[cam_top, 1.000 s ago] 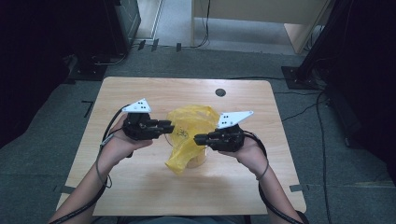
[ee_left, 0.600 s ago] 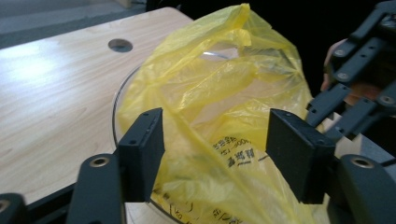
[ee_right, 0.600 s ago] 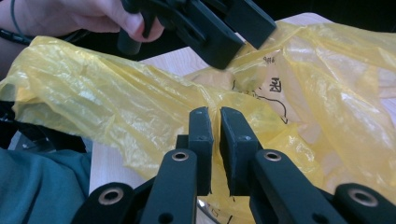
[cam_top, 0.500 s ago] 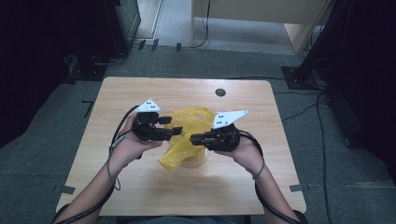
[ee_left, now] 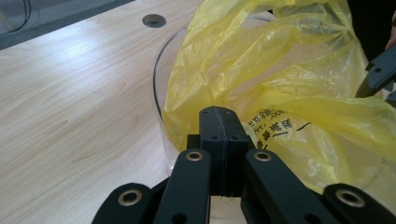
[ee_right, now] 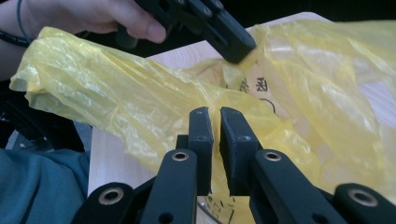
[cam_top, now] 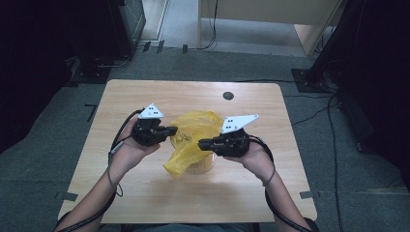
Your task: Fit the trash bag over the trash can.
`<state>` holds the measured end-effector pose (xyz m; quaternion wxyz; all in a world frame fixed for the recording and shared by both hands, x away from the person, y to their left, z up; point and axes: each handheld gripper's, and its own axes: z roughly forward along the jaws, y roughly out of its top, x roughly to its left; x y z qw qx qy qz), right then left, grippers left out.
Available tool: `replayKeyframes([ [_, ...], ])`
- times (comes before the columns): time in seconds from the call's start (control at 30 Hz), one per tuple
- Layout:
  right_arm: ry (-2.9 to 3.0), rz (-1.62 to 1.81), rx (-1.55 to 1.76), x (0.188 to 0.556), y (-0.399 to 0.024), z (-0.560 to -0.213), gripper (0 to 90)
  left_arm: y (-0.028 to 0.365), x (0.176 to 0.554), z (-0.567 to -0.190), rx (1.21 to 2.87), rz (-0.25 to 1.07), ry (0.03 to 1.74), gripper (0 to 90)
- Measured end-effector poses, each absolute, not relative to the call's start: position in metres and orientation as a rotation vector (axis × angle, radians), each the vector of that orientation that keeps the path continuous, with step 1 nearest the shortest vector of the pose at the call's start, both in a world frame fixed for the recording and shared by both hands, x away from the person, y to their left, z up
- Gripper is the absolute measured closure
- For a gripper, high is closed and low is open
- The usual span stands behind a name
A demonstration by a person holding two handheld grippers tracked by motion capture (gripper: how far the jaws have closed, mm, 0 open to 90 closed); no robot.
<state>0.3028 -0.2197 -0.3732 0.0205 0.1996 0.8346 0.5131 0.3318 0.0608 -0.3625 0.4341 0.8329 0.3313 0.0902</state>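
Left gripper (ee_left: 218,114): jaws have just been closing and now meet flush at the yellow plastic bag (ee_left: 280,79), which drapes over a clear round container (ee_left: 161,70) at the middle of the wooden table (cam_top: 145,193); whether film is nipped cannot be told. Right gripper (ee_right: 215,114): jaws nearly together, clamping a fold of the bag.

Wooden table (cam_top: 145,96) with a round hole (cam_top: 228,95); grey carpet (cam_top: 58,125) around.

Bare tabletop (cam_top: 145,198) around bag (cam_top: 193,130)
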Motion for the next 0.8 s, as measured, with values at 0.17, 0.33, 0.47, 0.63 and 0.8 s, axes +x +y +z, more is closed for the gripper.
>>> replayKeyframes([
  [0.17, 2.594, 1.570, 0.630, 0.300, -0.230, -0.375, 90.0, 0.074, 0.330, -0.356, 2.046, 0.206, 0.832, 90.0],
  [0.33, 2.583, 1.561, 0.674, 0.295, -0.245, -0.374, 90.0, 0.083, 0.327, -0.357, 2.042, 0.181, 0.841, 90.0],
  [0.47, 2.580, 1.527, 0.688, 0.290, -0.254, -0.373, 90.0, 0.088, 0.324, -0.360, 2.044, 0.166, 0.844, 90.0],
  [0.63, 2.599, 1.489, 0.707, 0.285, -0.266, -0.376, 90.0, 0.091, 0.324, -0.368, 2.054, 0.139, 0.867, 90.0],
  [0.8, 2.639, 1.445, 0.717, 0.283, -0.270, -0.384, 90.0, 0.092, 0.324, -0.378, 2.064, 0.112, 0.880, 90.0],
])
